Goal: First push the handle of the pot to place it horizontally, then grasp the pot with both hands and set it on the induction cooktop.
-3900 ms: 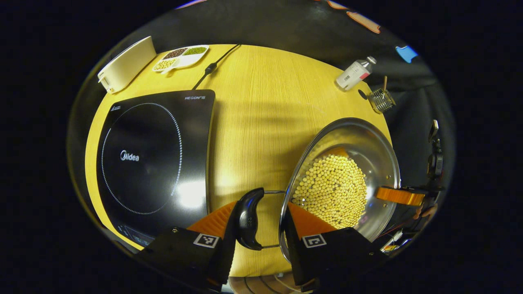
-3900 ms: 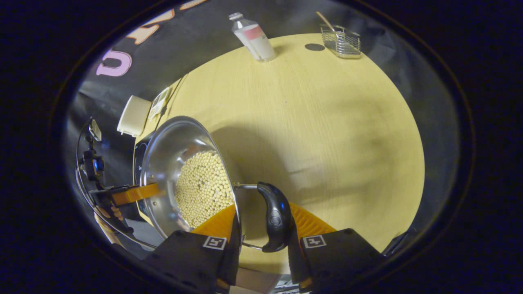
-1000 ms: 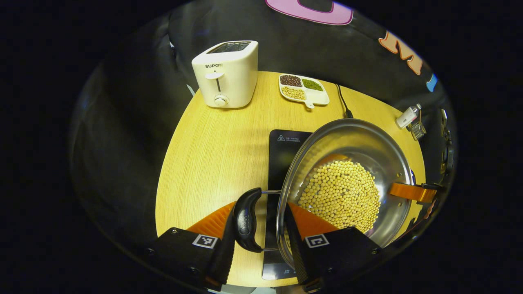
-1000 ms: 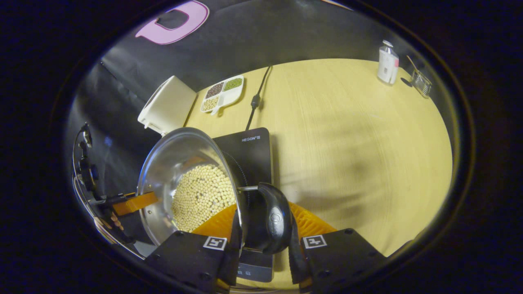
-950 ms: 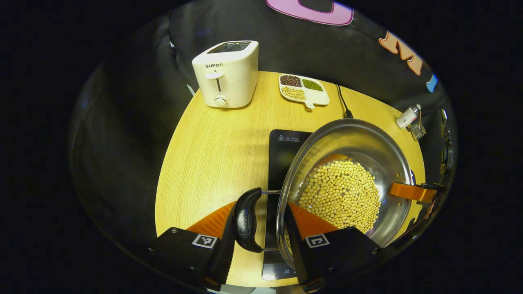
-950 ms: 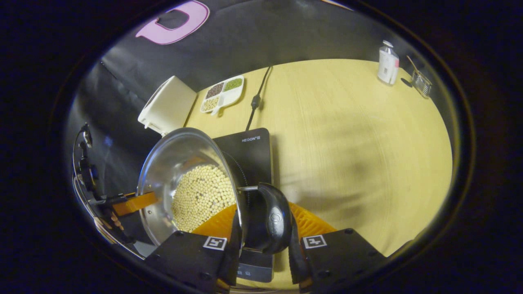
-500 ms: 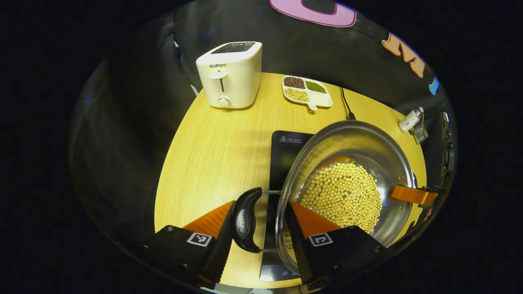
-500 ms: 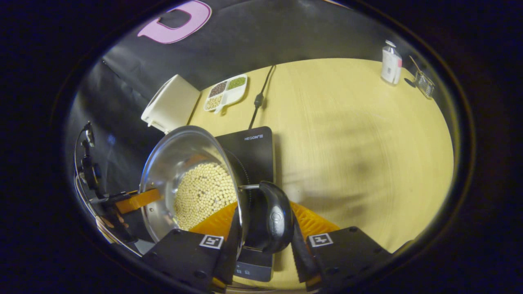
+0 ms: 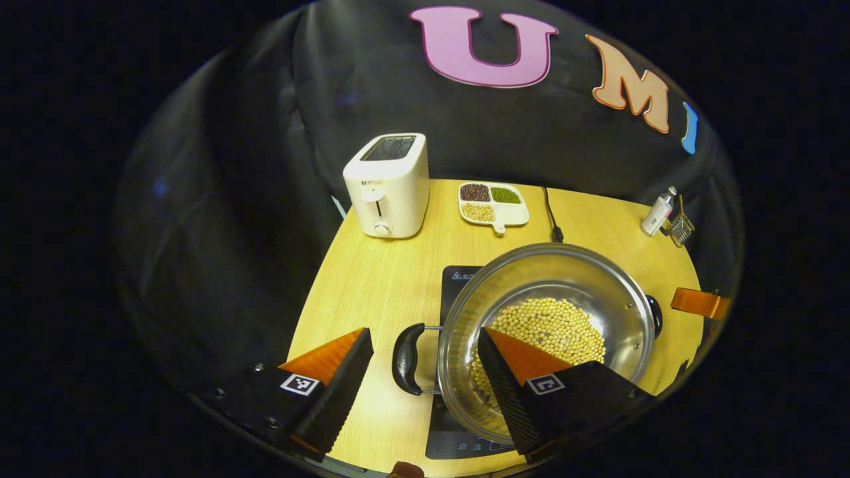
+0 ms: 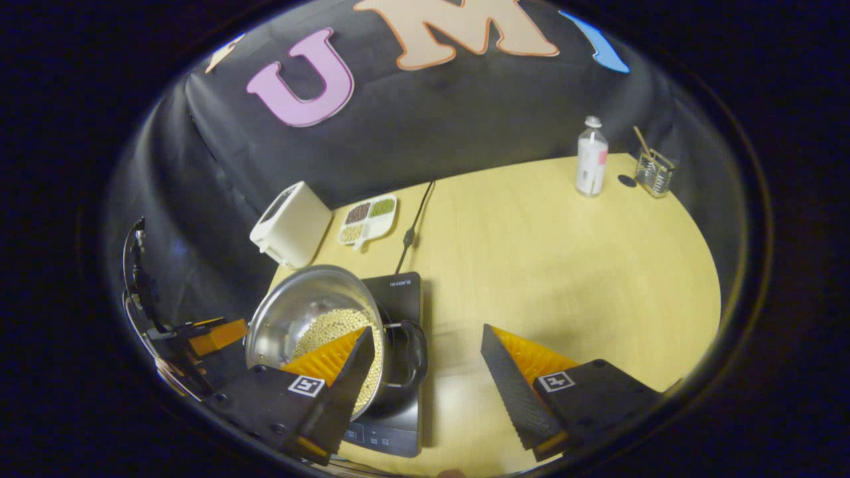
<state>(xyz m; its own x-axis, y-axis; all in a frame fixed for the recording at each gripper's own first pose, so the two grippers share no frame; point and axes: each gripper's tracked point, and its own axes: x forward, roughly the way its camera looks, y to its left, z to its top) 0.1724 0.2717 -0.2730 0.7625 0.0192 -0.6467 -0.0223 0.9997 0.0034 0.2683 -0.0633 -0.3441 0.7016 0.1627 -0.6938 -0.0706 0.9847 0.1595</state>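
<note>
Steel pot (image 9: 564, 292) full of soybeans (image 9: 551, 332) sits on the black induction cooktop (image 9: 458, 279), which lies on the wooden desk (image 9: 372, 292). Left hand-held gripper (image 9: 425, 382) is released, jaws spread wide, raised above the pot's near side handle (image 9: 404, 358); one finger hangs over bare desk, the other over the beans, neither touching the pot. The handle lies flat, sticking out sideways from the rim. In the right gripper view the pot (image 10: 312, 318) is on the cooktop (image 10: 398, 292) too, with its other black side handle (image 10: 408, 355) pointing toward the camera. Right hand-held gripper (image 10: 425, 385) is also let go, jaws wide apart, lifted clear; handle sits between and below the fingers, no contact. The left hand-held gripper shows far off at the left edge of the right gripper view (image 10: 206, 335), and one finger of the right one shows at the right edge of the left gripper view (image 9: 700, 302). Behind the cooktop: white toaster (image 9: 388, 186), divided dish of beans (image 9: 493, 202), black power cord (image 9: 551, 212). At the far desk edge, a small bottle (image 10: 591, 159) and a wire holder (image 10: 654, 172) with a stick in it, just beside each other. Dark round spot on the desk between them.
</note>
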